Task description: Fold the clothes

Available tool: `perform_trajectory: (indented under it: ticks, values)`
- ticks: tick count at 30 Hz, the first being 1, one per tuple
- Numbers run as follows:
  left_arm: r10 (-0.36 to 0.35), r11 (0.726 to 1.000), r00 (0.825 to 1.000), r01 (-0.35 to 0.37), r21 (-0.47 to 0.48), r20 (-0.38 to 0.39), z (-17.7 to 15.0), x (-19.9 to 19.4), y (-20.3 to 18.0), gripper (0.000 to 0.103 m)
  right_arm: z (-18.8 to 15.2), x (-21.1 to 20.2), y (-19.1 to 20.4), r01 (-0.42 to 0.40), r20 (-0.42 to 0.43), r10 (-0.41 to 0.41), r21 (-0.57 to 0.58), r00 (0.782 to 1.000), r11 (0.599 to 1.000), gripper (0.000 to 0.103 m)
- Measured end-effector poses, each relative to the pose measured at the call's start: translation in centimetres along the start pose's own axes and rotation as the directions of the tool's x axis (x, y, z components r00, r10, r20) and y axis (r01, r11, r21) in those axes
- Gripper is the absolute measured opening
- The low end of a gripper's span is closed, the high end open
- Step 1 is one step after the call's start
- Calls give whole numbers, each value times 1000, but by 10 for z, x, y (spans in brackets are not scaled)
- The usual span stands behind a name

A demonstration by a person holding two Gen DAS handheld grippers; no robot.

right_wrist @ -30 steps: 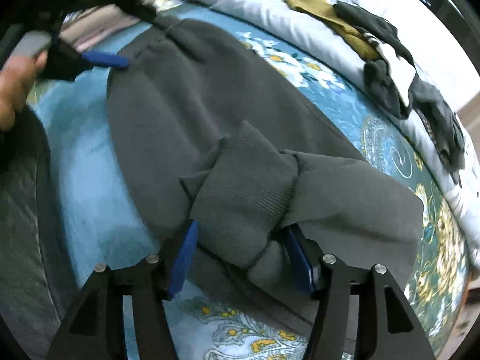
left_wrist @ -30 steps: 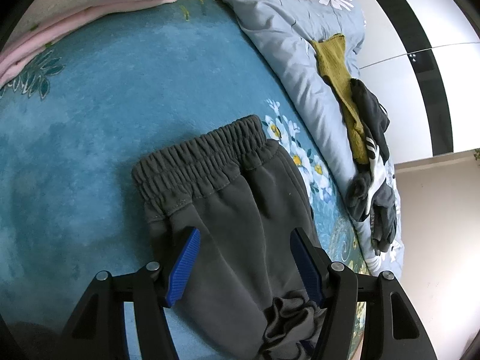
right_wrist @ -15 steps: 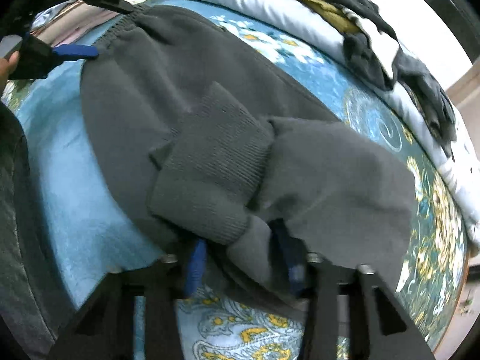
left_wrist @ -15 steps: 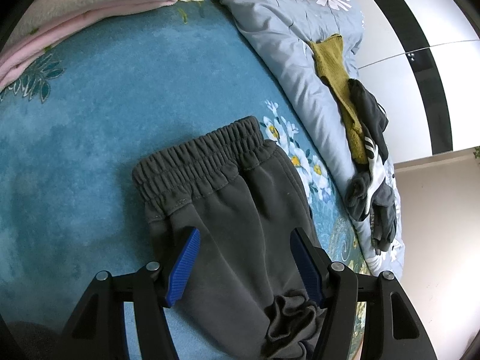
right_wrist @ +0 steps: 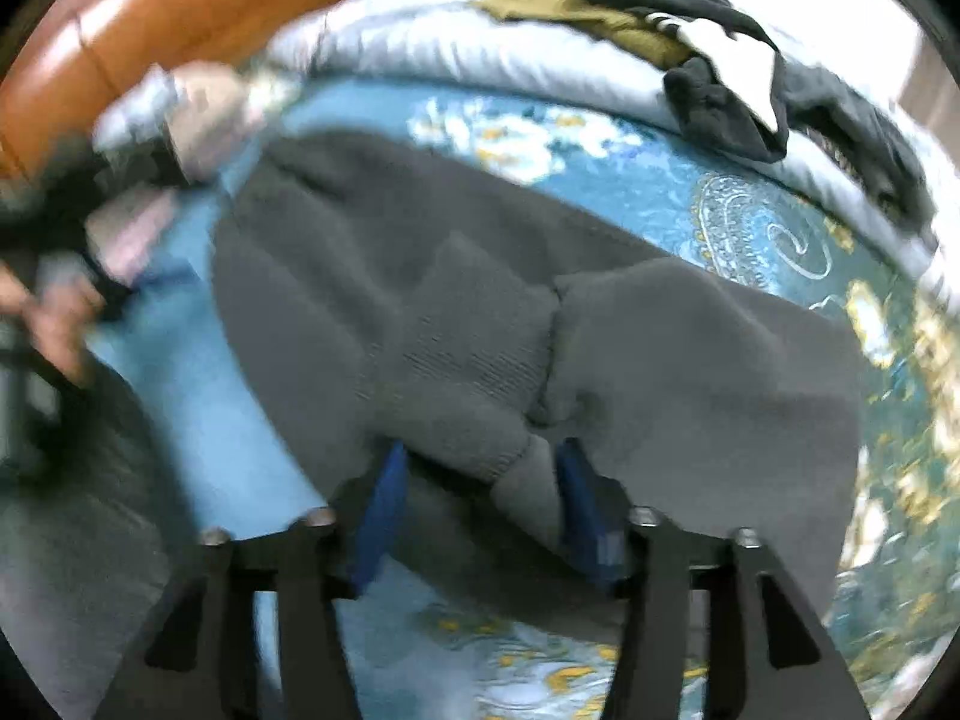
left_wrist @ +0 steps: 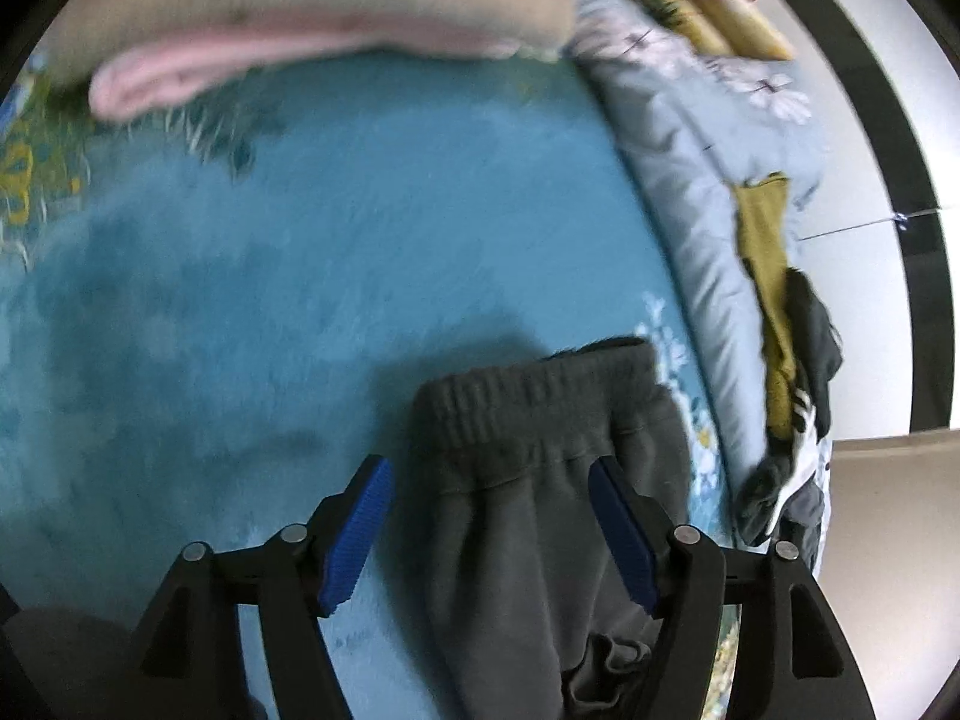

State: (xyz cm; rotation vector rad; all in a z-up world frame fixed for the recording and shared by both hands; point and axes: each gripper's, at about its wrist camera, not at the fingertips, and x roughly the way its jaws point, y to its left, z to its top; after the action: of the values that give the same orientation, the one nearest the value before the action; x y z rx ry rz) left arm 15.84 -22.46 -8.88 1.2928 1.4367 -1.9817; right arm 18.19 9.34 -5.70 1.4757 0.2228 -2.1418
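Blue bedspread (left_wrist: pixel 252 300) carries one grey sweatpants (right_wrist: pixel 456 300); left tool (left_wrist: pixel 489 528) gapes wide, right tool (right_wrist: pixel 480 480) pinches their cuffs.

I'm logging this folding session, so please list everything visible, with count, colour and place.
Sweatpants: one, dark grey, on the blue blanket, ribbed cuff folded over the legs.
Blanket: one, blue, floral border, covering the bed.
Duvet: one, pale grey-blue, along the far edge.
Clothes pile: several, mustard, black and white, on the duvet.
Folded blankets: two, beige and pink, stacked at the head.
Left gripper: open, over the waistband.
Right gripper: closed on the cuff.
Hand: one, blurred.
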Motion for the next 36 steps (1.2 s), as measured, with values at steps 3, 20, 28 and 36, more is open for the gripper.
perform_trajectory:
  ticks: [3, 20, 28, 36]
  values:
    - [25, 1000, 999, -24, 9, -29, 2, 10, -3, 72, 5, -18, -15, -133, 70, 126, 113, 990, 985, 78]
    - [-20, 998, 997, 24, 56, -72, 17, 45, -14, 74, -20, -39, -50, -327, 245, 272, 223, 931, 918, 103]
    - [-117, 965, 993, 106, 238, 32, 2, 13, -38, 38, -39, -48, -75, -310, 257, 240, 280, 936, 909, 103]
    - [-297, 750, 949, 167, 640, 101, -67, -58, -111, 36, -52, -69, -125, -254, 303, 145, 361, 942, 897, 103]
